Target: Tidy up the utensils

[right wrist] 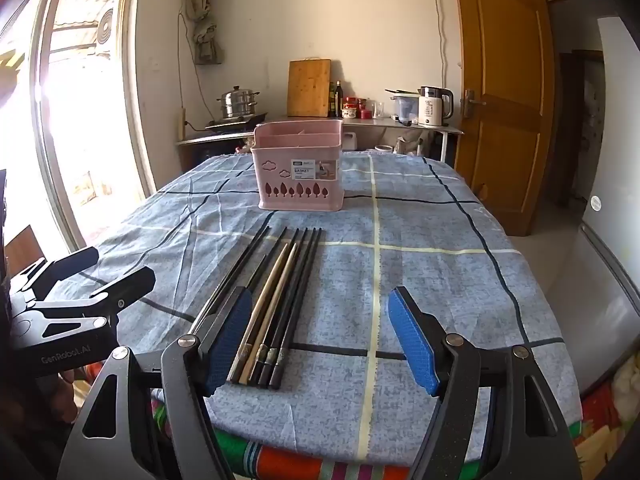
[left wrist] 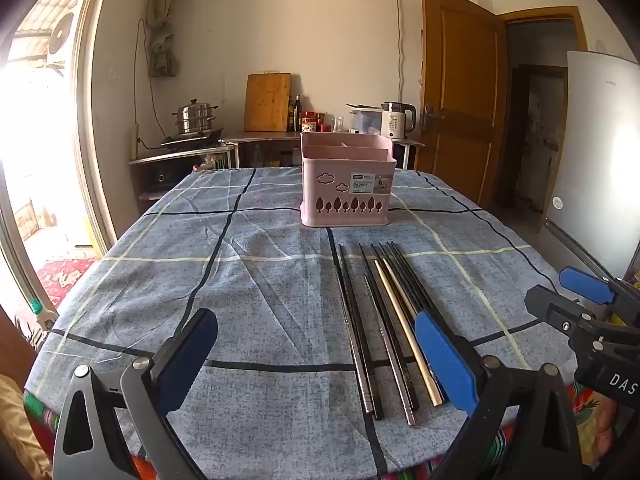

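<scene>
Nothing of the sorting had been done, so far as either view showed. The left gripper (left wrist: 316, 356), a black clamp with dark blue pads, hung above the near edge of the table with its jaws spread as wide as they go and nothing between them but bare cloth. The blue-grey checked tablecloth (left wrist: 260, 280) lay flat and lightly creased beneath it.

To the right of that gap, the row of long chopsticks (left wrist: 380, 320), mostly black with a few steel-grey and a pale gold one, lay side by side on the cloth at the near middle of the table. Their long axes ran away from the person toward the far side. The thick handle ends lay at the near edge and the thin tips pointed at the pink plastic utensil basket (left wrist: 347, 196). The basket stood upright further back, well apart from the tips. Its front wall had tree-shaped cut-outs and a label. What could be seen of its compartments from this low angle held no utensils.

The right gripper (right wrist: 320, 340), of the same make with brighter blue pads, also stood fully parted and held nothing. In its own view its left finger overlapped the left of the bundle, and several handle ends showed just inside its gap.

Every chopstick was judged still to be lifted and stood in the basket.
</scene>
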Available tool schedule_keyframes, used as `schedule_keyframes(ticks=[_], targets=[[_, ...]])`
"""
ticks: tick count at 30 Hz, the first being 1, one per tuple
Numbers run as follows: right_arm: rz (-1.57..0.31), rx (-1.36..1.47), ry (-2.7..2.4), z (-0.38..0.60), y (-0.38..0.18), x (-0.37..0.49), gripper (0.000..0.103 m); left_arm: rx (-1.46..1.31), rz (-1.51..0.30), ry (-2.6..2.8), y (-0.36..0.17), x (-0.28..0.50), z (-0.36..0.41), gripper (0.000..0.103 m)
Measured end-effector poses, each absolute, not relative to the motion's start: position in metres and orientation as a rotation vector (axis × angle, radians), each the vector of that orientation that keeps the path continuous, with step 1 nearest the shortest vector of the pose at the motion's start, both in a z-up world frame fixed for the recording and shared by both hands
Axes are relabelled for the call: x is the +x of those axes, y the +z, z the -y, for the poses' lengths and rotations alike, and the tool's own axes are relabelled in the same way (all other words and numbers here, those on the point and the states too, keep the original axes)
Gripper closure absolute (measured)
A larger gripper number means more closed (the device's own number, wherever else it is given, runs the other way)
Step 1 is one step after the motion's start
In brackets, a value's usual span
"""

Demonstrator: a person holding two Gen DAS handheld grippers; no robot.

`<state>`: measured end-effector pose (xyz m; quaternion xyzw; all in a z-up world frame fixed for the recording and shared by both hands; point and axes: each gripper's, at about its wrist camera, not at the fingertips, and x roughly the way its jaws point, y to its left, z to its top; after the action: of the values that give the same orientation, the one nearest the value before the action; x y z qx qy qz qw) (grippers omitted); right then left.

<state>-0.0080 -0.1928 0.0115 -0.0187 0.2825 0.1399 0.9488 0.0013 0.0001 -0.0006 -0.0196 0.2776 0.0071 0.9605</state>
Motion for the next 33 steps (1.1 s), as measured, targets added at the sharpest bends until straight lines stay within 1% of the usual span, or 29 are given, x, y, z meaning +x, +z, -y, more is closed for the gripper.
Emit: schedule_keyframes(ticks=[8, 10, 33], targets=[[-0.581, -0.050, 0.284, 0.192, 0.010, -0.010, 0.032, -0.040, -0.518, 0.013, 0.001, -0.007, 0.002, 0.003], [-0.570, -0.044, 0.282, 0.193, 0.017, -0.012, 0.032, -0.042, -0.518, 0.012, 0.001, -0.009, 0.002, 0.003], [-0.565, -0.044, 0.277, 0.192, 0.015, -0.011, 0.032, -0.036, -0.528, 0.004, 0.004, -0.005, 0.003, 0.003]])
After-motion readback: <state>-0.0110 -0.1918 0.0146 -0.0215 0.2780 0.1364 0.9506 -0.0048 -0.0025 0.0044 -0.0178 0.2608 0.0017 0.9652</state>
